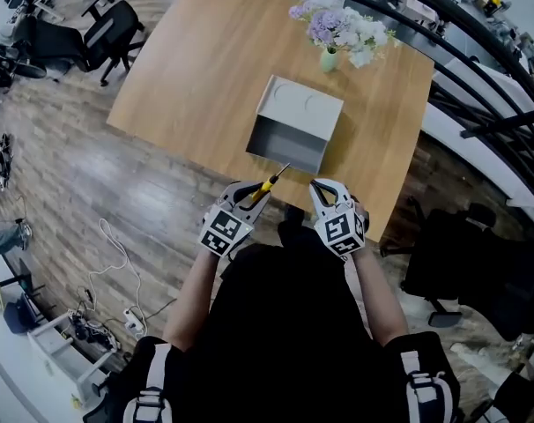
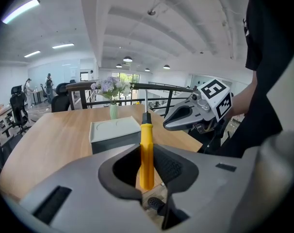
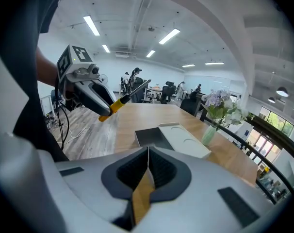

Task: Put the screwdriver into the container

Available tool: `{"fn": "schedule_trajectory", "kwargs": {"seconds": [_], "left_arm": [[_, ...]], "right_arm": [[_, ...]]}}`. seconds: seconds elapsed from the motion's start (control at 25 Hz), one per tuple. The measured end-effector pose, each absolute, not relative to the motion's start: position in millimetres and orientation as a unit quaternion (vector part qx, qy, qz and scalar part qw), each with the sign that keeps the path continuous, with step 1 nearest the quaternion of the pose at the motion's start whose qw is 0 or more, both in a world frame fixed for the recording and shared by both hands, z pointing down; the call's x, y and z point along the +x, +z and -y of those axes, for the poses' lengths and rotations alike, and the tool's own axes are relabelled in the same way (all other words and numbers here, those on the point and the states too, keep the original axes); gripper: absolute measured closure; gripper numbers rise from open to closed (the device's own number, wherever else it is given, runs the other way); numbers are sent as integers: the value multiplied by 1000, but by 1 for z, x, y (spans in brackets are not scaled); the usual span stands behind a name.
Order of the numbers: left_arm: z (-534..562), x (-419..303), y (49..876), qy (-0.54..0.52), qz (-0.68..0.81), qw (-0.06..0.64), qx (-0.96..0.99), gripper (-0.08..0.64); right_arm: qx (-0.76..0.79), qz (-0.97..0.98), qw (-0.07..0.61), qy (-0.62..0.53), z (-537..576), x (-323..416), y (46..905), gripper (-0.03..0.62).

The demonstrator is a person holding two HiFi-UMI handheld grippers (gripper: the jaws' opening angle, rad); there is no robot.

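Two grippers hang by the near edge of the wooden table [image 1: 188, 69], and the job is only partly done. On the left side, the left gripper [image 1: 252, 194] squeezes the yellow handle of the screwdriver [image 1: 272, 181] between its two fingers. The screwdriver is up in the air, not in the box yet. Its thin metal tip points at the grey container [image 1: 285, 144], which sits on the table near that same edge, and the tip is close to the container's near side. On the right side, the right gripper [image 1: 325, 187] has its fingers pressed together with nothing in them. A vase of flowers [image 1: 330, 58] stands by the far edge, well apart. What is left, I think: bring the screwdriver over the container, lower it in, and let go.
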State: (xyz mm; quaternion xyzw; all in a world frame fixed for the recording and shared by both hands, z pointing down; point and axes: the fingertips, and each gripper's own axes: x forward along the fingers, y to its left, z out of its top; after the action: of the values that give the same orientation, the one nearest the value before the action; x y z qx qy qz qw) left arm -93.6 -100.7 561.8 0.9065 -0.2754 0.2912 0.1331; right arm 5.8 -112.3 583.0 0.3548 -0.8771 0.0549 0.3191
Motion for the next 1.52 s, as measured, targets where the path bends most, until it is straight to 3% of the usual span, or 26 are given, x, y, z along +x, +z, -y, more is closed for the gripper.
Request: {"fn": "schedule_trajectory", "kwargs": {"seconds": [0.76,1.52], "left_arm": [[124,-71,576,341,222,118,906,468],[181,-57,622,405,15,105,908,468]], "right_arm": [[382,862,328,61,123,45,591,566],[493,789,332,156,175,51,603,566]]}}
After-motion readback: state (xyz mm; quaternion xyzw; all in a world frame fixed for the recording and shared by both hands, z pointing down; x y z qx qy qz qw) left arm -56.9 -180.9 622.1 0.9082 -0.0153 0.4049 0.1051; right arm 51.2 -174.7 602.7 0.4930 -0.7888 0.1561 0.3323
